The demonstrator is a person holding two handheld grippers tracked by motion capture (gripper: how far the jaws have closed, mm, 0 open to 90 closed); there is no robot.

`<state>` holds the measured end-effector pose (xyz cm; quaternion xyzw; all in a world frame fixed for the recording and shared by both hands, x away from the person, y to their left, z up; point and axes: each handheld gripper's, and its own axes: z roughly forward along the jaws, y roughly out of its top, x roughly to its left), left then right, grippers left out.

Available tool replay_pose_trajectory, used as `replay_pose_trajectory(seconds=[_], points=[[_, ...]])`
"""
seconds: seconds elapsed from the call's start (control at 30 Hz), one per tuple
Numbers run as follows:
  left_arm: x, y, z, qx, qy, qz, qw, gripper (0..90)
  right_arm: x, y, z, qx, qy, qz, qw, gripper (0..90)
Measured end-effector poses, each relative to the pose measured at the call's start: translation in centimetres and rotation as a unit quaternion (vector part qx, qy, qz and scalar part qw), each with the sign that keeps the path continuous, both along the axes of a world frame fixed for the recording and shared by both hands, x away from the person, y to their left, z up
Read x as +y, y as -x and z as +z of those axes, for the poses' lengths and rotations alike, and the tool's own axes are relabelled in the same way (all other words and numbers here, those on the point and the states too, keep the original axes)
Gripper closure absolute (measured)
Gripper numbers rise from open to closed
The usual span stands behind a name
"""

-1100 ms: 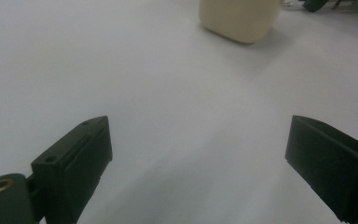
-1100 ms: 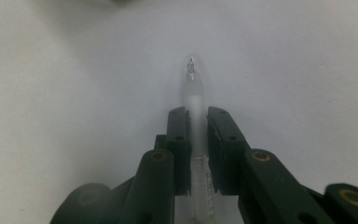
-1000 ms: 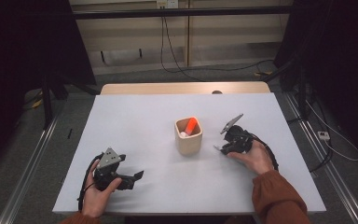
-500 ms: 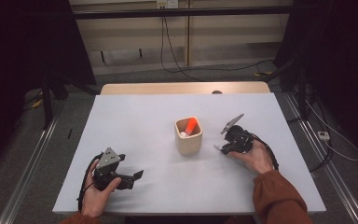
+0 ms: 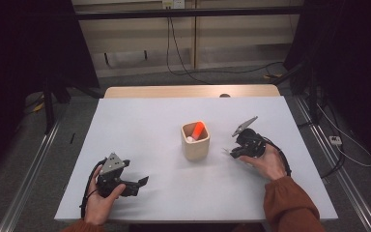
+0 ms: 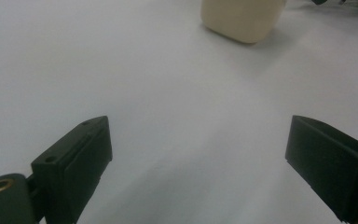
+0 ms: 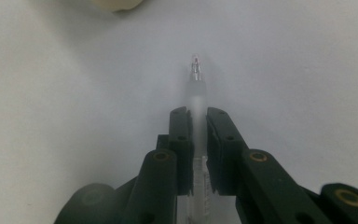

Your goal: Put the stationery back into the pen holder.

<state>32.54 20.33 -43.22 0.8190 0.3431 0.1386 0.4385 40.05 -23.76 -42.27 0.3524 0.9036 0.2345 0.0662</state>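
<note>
On the white worktop (image 5: 140, 130), the right tongs (image 7: 197, 122) are clamping a clear pen (image 7: 196, 84) right of the beige cup (image 5: 195, 141), while the left tongs (image 6: 198, 163) are gaping wide, gripping nothing.

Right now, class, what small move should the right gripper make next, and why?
Probably lift the right gripper toward the beige cup: its jaws are shut on a clear pen, the cup already holds an orange item, and the left gripper rests open.

White table (image 5: 145, 125), floor cables (image 5: 193, 72)
</note>
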Motion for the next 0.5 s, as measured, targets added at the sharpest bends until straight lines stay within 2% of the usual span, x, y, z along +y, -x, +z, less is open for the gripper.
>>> replay_pose_trajectory(seconds=[0.13, 0.37, 0.4, 0.5], points=[[0.0, 0.0, 0.0, 0.0, 0.0, 0.0, 1.0, 7.0, -0.6, 0.1, 0.5, -0.016, -0.01, -0.01, 0.9998, 81.6], [0.0, 0.0, 0.0, 0.0, 0.0, 0.0, 1.0, 7.0, -0.9, 0.3, 0.8, -0.023, -0.027, -0.016, 0.9992, 81.6], [0.0, 0.0, 0.0, 0.0, 0.001, 0.0, 1.0, 7.0, -1.0, 0.3, 0.9, -0.033, -0.032, -0.015, 0.9988, 81.6], [0.0, 0.0, 0.0, 0.0, 0.001, 0.0, 1.0, 7.0, -1.1, 0.4, 1.1, -0.037, -0.038, -0.015, 0.9985, 81.6]])
